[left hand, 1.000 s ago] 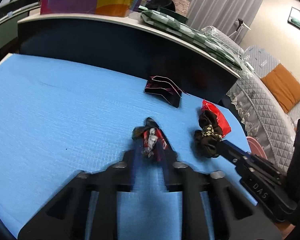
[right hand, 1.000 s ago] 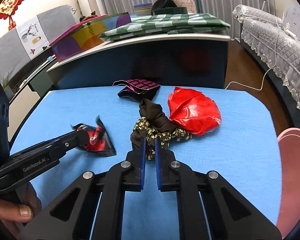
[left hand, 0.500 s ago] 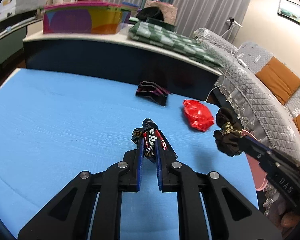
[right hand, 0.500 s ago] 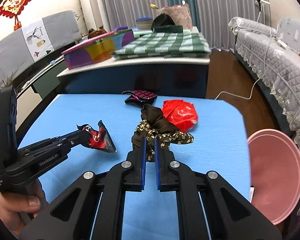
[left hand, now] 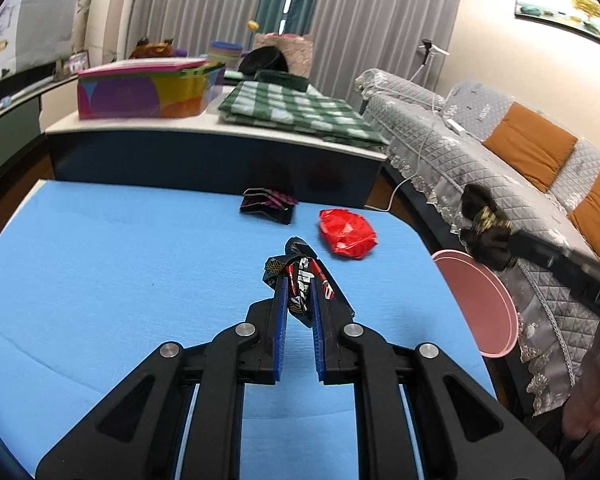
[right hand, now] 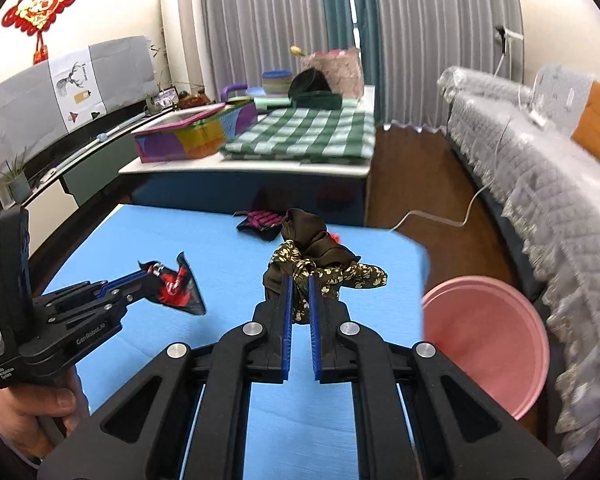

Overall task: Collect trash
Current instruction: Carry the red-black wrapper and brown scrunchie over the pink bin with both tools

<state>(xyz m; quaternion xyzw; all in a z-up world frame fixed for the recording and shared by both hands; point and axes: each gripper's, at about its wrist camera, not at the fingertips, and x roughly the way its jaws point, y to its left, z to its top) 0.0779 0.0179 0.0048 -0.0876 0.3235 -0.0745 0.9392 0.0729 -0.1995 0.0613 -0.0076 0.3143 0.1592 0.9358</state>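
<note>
My left gripper is shut on a crumpled black and red wrapper, held above the blue table; the same wrapper shows in the right wrist view. My right gripper is shut on a dark brown wad with a gold pattern, lifted off the table. From the left wrist view that wad hangs over the pink bin at the table's right side. A red crumpled wrapper and a black and pink packet lie on the table's far part.
The pink bin stands on the floor just right of the table. A dark counter with a colourful box and checked cloth runs behind the table. A grey quilted sofa lines the right wall. A hand holds the left gripper.
Both grippers have risen with their loads. The brown wad has left the table beside the red wrapper and moved right towards the pink bin. The black and red wrapper has lifted off the table.
</note>
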